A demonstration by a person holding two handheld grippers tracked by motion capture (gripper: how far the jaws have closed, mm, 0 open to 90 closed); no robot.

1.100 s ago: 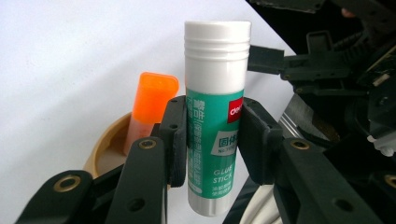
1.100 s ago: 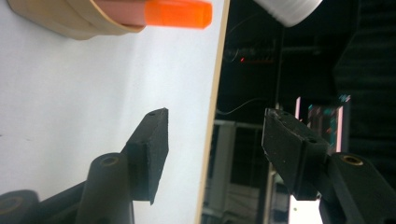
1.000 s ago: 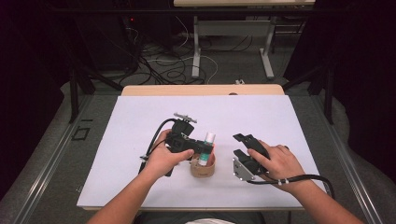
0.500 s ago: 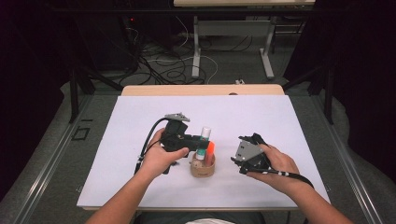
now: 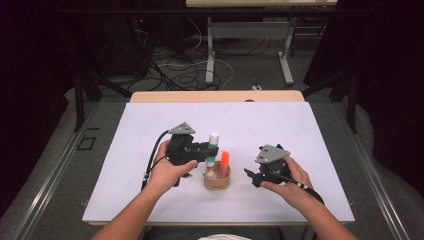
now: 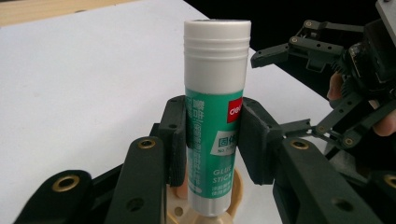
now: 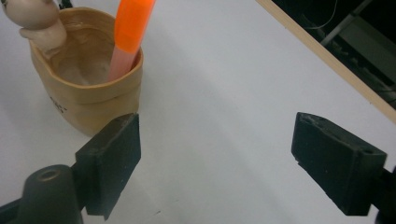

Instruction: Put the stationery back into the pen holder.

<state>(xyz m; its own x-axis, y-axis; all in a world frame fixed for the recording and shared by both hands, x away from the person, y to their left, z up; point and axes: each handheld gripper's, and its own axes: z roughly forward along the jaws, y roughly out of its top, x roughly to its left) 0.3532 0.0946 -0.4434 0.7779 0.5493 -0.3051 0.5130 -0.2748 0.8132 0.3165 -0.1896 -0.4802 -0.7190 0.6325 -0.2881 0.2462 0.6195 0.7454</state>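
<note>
Clamping on a glue stick [image 6: 215, 116] — left gripper [image 5: 209, 148], both pads pressed flat against the green label on opposite sides; stick upright, white cap on top, lower end down inside the rim of a small tan pen cup [image 5: 217, 178]; cup standing on the white desk [image 5: 300, 130], near the front edge and roughly midway across; seen from above, glue stick [image 5: 213, 146] rising at the back-left of the cup, with the left hand [image 5: 170, 172] wrapped around the gripper body just left of the cup.

Leaning in the same cup, an orange highlighter [image 7: 127, 35] — tip down, tilted toward the right side of the rim, cap end well above it; small beige figurine [image 7: 35, 18] perched on the cup's far rim in the right gripper view.

Right gripper [image 5: 249, 174] just to the right of the cup, not touching it; jaws spread wide and have just been opening, with bare desk between the pads and nothing held; left pad [image 7: 114, 158] near the cup's base in its own view but apart from it; right hand [image 5: 290, 182] holding the gripper body near the front right of the desk.
</note>
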